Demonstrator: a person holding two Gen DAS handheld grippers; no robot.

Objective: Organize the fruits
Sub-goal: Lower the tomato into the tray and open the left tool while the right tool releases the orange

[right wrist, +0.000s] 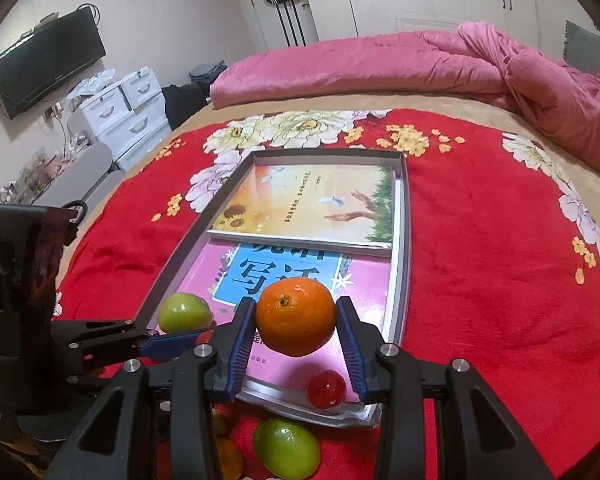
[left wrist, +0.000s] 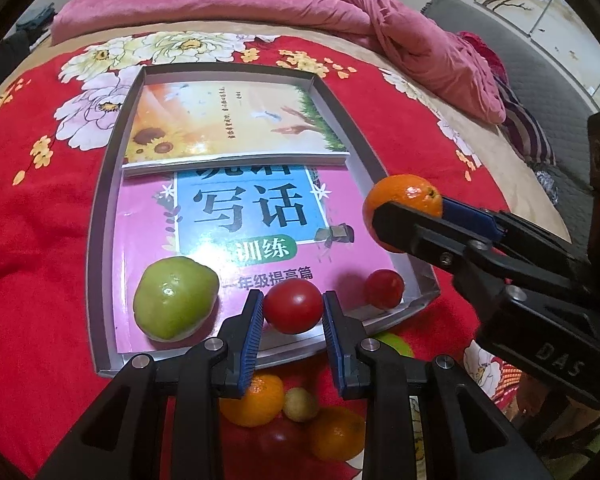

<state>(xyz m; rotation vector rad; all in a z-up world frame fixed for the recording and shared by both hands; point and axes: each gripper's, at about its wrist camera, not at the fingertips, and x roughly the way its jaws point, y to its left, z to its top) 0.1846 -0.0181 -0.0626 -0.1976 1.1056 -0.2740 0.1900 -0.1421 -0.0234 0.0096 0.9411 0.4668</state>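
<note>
A grey tray lined with books lies on the red bedspread. My left gripper is shut on a red tomato just above the tray's near edge. A green fruit and a small red tomato lie in the tray. My right gripper is shut on an orange, held above the tray's near right part; the orange also shows in the left wrist view. Loose fruits lie on the spread in front of the tray: two oranges, a small yellow fruit and a green fruit.
A pink quilt is bunched along the far side of the bed. White drawers and a wall television stand beyond the bed's left edge. Two books cover the tray floor.
</note>
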